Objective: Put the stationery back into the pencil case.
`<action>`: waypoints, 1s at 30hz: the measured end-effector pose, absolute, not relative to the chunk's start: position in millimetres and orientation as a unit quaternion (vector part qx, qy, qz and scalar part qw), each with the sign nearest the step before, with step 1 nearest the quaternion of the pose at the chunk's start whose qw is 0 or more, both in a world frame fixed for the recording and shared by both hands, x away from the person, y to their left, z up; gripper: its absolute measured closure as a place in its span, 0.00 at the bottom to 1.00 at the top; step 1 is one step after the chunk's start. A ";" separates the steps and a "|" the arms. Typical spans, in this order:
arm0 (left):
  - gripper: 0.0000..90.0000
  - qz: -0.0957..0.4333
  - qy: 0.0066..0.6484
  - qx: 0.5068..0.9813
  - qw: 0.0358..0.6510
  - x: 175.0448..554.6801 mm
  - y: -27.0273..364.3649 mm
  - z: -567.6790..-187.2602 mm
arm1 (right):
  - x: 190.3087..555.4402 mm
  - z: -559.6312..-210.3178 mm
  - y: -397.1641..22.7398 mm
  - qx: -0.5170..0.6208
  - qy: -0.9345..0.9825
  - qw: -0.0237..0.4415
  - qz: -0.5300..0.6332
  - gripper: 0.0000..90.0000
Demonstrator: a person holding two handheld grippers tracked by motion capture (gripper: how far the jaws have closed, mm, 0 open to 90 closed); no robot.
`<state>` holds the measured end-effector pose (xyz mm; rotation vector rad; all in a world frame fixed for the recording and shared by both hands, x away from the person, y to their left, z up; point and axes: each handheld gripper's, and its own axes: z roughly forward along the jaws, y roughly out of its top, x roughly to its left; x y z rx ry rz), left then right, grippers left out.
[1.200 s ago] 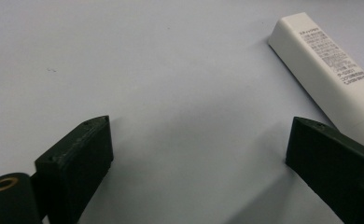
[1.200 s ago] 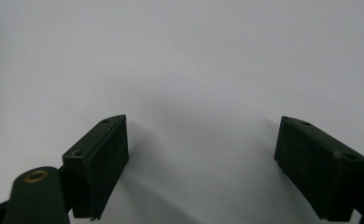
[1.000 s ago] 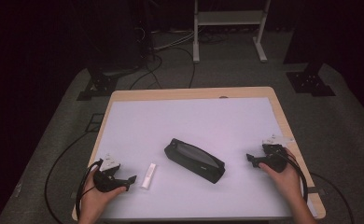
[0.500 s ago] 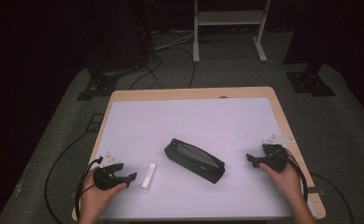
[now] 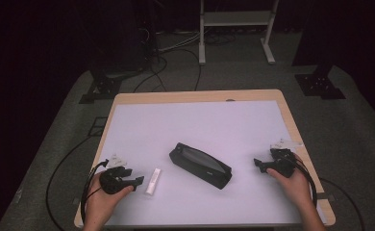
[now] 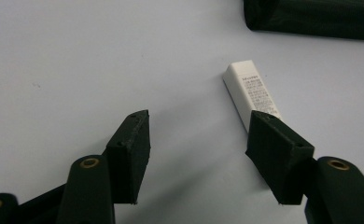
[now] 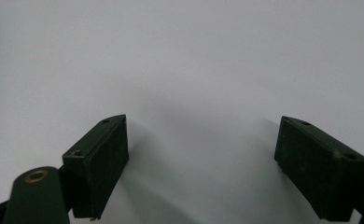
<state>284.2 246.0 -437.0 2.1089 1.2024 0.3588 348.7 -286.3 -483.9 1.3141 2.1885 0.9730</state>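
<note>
A small white stick (image 5: 153, 181) with printed text lies on the pale mat, just left of a black zipped pouch (image 5: 200, 165) at the middle. My left gripper (image 5: 136, 181) sits at the front left, its tips pointing at the stick. In the left gripper view the left gripper (image 6: 199, 140) stands open; its jaws have just been closing with nothing between them. The white stick (image 6: 250, 91) lies just beyond the right jaw, the pouch (image 6: 311, 18) farther off. My right gripper (image 5: 256, 163) rests at the front right, pointing toward the pouch. It is open over bare mat (image 7: 201, 154).
The pale mat (image 5: 200, 120) covers a wooden table with its rim (image 5: 195, 96) showing at the back. Cables trail from both grippers over the table's front corners. Stands and cables sit on the grey floor behind.
The left gripper's jaws have narrowed and the left hand has shifted slightly upward. The right hand, the pouch and the stick have stayed in place.
</note>
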 end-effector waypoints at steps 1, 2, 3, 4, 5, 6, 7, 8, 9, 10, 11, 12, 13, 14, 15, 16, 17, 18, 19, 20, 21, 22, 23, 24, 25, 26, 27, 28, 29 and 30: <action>0.45 0.139 0.458 0.812 0.334 285.1 243.7 -436.2 | 348.7 -483.9 -286.3 0.471 0.784 0.203 0.349 0.18; 0.45 0.137 0.456 0.814 0.332 285.4 241.6 -435.6 | 348.7 -483.9 -286.3 0.471 0.784 0.203 0.349 0.18; 0.45 0.136 0.453 0.817 0.328 285.9 239.8 -434.8 | 348.7 -483.9 -286.3 0.471 0.784 0.203 0.349 0.18; 0.45 0.133 0.454 0.818 0.327 286.1 237.7 -434.0 | 348.7 -483.9 -286.3 0.471 0.784 0.203 0.349 0.18; 0.45 0.129 0.456 0.819 0.324 286.4 234.3 -432.4 | 348.7 -483.9 -286.3 0.471 0.784 0.203 0.349 0.18; 0.45 0.129 0.456 0.819 0.324 286.4 234.3 -432.4 | 348.7 -483.9 -286.3 0.471 0.784 0.203 0.349 0.18; 0.45 0.128 0.456 0.821 0.321 286.8 232.0 -431.1 | 348.7 -483.9 -286.3 0.471 0.784 0.203 0.349 0.18; 0.45 0.127 0.457 0.820 0.319 287.0 230.2 -430.2 | 348.7 -483.9 -286.3 0.472 0.784 0.203 0.349 0.18; 0.46 0.125 0.459 0.819 0.319 287.1 228.3 -429.4 | 348.7 -483.9 -286.3 0.472 0.784 0.203 0.349 0.18; 0.46 0.125 0.458 0.821 0.317 287.7 227.1 -428.5 | 348.6 -483.9 -286.2 0.472 0.784 0.202 0.349 0.18; 0.46 0.123 0.460 0.820 0.318 288.0 225.6 -427.8 | 348.6 -483.9 -286.2 0.472 0.784 0.202 0.349 0.18; 0.47 0.123 0.459 0.821 0.317 288.4 224.8 -427.2 | 348.6 -483.9 -286.3 0.472 0.784 0.202 0.349 0.18; 0.47 0.122 0.460 0.821 0.316 288.8 223.1 -426.2 | 348.6 -483.9 -286.3 0.472 0.784 0.202 0.349 0.18; 0.47 0.122 0.460 0.821 0.314 289.3 222.0 -425.4 | 348.6 -483.9 -286.3 0.472 0.784 0.202 0.349 0.18; 0.48 0.123 0.460 0.822 0.313 289.7 220.9 -424.5 | 348.6 -483.9 -286.3 0.472 0.784 0.202 0.349 0.18; 0.48 0.122 0.460 0.822 0.313 290.0 219.8 -424.1 | 348.6 -483.9 -286.3 0.472 0.784 0.202 0.349 0.18; 0.48 0.122 0.461 0.823 0.310 290.5 218.3 -423.2 | 348.6 -483.9 -286.3 0.472 0.784 0.202 0.349 0.18; 0.49 0.123 0.459 0.825 0.308 291.1 217.2 -422.5 | 348.7 -483.9 -286.3 0.472 0.784 0.202 0.349 0.18; 0.49 0.121 0.460 0.824 0.307 291.2 216.0 -422.2 | 348.7 -483.9 -286.3 0.472 0.784 0.202 0.349 0.18; 0.49 0.121 0.461 0.824 0.308 291.9 214.3 -421.9 | 348.7 -483.9 -286.3 0.472 0.784 0.202 0.349 0.18; 0.49 0.119 0.459 0.825 0.306 292.7 213.4 -421.4 | 348.7 -483.9 -286.3 0.472 0.784 0.202 0.349 0.18; 0.50 0.117 0.462 0.824 0.306 293.2 211.9 -421.3 | 348.7 -483.9 -286.3 0.472 0.784 0.202 0.349 0.18; 0.50 0.117 0.462 0.825 0.304 294.0 210.9 -421.0 | 348.7 -483.9 -286.3 0.472 0.784 0.202 0.349 0.18; 0.50 0.117 0.464 0.824 0.302 294.8 209.8 -420.7 | 348.7 -483.9 -286.3 0.472 0.784 0.202 0.349 0.18; 0.51 0.116 0.464 0.825 0.300 295.7 209.1 -420.2 | 348.7 -483.9 -286.3 0.472 0.784 0.202 0.349 0.18; 0.52 0.115 0.467 0.824 0.300 296.3 207.7 -420.1 | 348.7 -483.9 -286.3 0.472 0.784 0.202 0.349 0.18; 0.52 0.113 0.467 0.825 0.298 296.9 207.3 -419.7 | 348.7 -483.9 -286.3 0.472 0.784 0.202 0.349 0.18; 0.52 0.112 0.468 0.824 0.298 298.0 205.8 -419.7 | 348.7 -483.9 -286.3 0.472 0.784 0.202 0.349 0.18; 0.52 0.111 0.470 0.823 0.297 298.7 204.5 -419.7 | 348.7 -483.9 -286.3 0.472 0.784 0.202 0.349 0.18; 0.52 0.109 0.470 0.824 0.295 299.7 203.7 -419.4 | 348.7 -483.9 -286.3 0.472 0.784 0.202 0.349 0.18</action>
